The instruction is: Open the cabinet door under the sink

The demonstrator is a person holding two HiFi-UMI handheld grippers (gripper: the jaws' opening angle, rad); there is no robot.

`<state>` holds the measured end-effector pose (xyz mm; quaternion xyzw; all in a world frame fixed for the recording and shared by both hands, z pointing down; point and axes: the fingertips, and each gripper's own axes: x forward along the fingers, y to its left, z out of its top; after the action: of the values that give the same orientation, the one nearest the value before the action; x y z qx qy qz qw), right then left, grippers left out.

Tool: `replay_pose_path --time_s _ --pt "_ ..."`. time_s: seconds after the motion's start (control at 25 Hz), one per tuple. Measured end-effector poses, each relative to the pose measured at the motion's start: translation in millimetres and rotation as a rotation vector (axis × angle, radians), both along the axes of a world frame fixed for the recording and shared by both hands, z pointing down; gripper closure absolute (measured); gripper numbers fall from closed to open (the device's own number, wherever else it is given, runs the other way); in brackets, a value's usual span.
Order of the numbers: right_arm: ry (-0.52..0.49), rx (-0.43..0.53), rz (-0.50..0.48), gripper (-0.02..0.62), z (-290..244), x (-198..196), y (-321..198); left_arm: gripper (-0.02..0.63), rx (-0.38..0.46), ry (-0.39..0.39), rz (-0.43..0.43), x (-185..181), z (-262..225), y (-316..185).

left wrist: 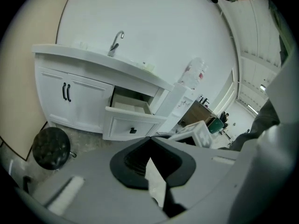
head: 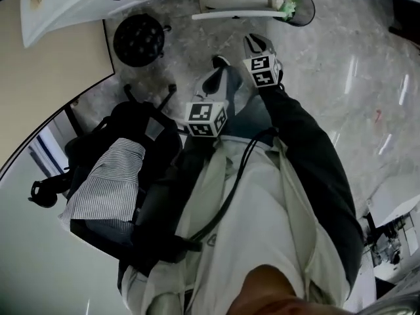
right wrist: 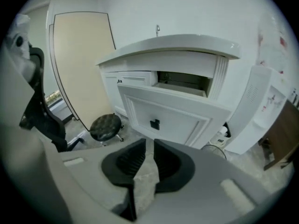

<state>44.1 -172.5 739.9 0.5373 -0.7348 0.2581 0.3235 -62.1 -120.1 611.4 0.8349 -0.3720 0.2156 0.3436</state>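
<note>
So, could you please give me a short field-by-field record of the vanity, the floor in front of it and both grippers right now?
cabinet doors: two, both closed, black handles, below the faucet
drawer: pulled out, right of the doors in the left gripper view
stool: black, round, on the floor before the doors
left gripper: jaws together at the tips, empty, touching nothing
right gripper: jaws slightly apart, empty, facing the drawer
task: doors not yet opened

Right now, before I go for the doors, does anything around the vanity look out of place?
Yes: the drawer beside the double doors stands pulled out, while both doors under the faucet are shut. Otherwise only a striped shirt draped over the office chair; nothing spilled or broken shows.
</note>
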Motion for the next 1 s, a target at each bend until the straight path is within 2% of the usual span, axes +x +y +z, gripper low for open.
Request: replay_pose_path --time_s 0.24,0.36,0.52,0.64,0.76,0.88,1.0 --pt "-0.139 0.024 -0.075 0.562 -53 14 110 0.598 0.054 -0.025 0.023 38 -28 38" --pt "-0.183 0.06 -0.088 0.594 -81 37 145 0.598 0.098 -0.042 0.007 53 -43 53" --pt "-0.242 0.119 -0.072 0.594 -122 81 177 0.598 0.152 -0.049 -0.054 74 -70 72" --pt "-0.257 0.183 -0.032 0.594 -154 114 188 0.598 0.203 -0.022 -0.089 93 -94 84" --pt "-0.28 0.254 -0.03 0.594 -189 134 191 0.598 0.227 -0.02 -0.078 112 -103 104" --pt "-0.323 0.301 -0.055 0.594 -220 143 193 0.598 0.234 -0.039 -0.077 121 -107 122" --pt "-0.357 0.341 -0.075 0.594 -241 137 188 0.598 0.261 -0.049 -0.089 116 -113 117"
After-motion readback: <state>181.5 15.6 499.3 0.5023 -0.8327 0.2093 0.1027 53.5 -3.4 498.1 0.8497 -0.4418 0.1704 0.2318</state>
